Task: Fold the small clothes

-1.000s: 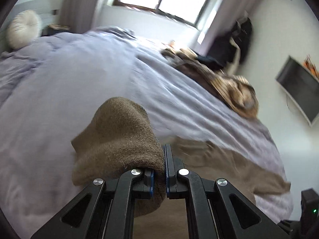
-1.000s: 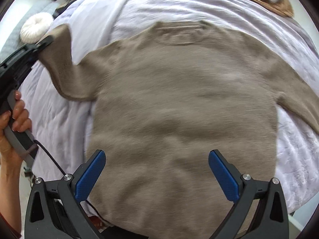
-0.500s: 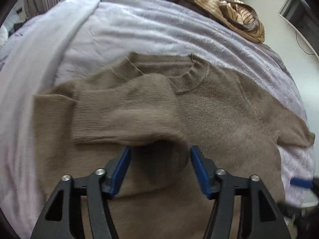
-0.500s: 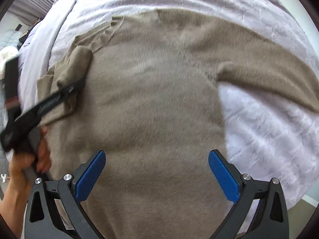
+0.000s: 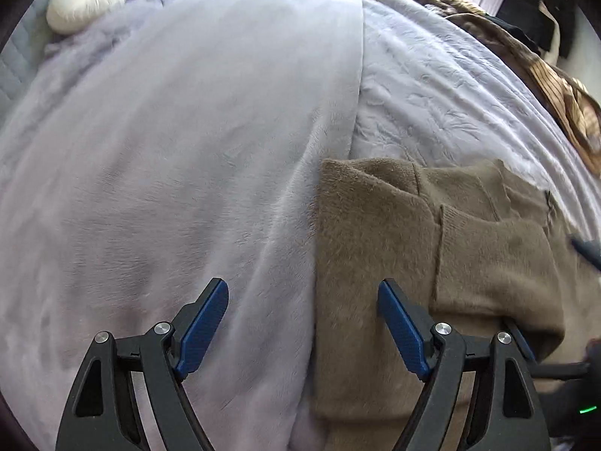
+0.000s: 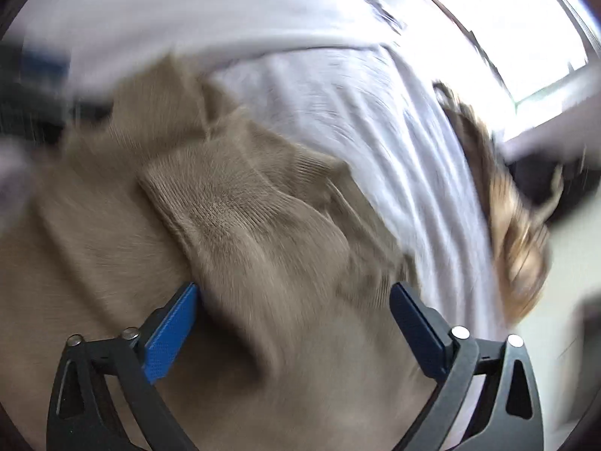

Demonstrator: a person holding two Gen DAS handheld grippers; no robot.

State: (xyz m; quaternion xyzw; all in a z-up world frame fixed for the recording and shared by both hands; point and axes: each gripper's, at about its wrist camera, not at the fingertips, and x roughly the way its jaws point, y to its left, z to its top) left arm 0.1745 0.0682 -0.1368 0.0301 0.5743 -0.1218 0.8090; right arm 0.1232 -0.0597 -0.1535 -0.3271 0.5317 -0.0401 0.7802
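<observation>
A tan knitted sweater point(image 5: 375, 248) lies on the lilac bedspread point(image 5: 188, 150). Its left sleeve point(image 5: 496, 263) is folded across the body. My left gripper point(image 5: 302, 323) is open and empty, hovering over the sweater's left folded edge, one finger above the bedspread. In the blurred right wrist view the sweater point(image 6: 94, 282) fills the lower left, and a sleeve with a ribbed cuff point(image 6: 233, 203) lies over it. My right gripper point(image 6: 293, 327) is open with this sleeve lying between its fingers.
A round white cushion point(image 5: 86, 0) lies at the head of the bed. A pile of brown striped clothes point(image 5: 556, 101) lies on the far right of the bed, also in the right wrist view point(image 6: 518, 233). A bright window point(image 6: 507, 18) is behind.
My left gripper let go of the left sleeve, which now lies folded over the body, and drew back to the left. My right gripper moved over the other sleeve, which now lies folded inward.
</observation>
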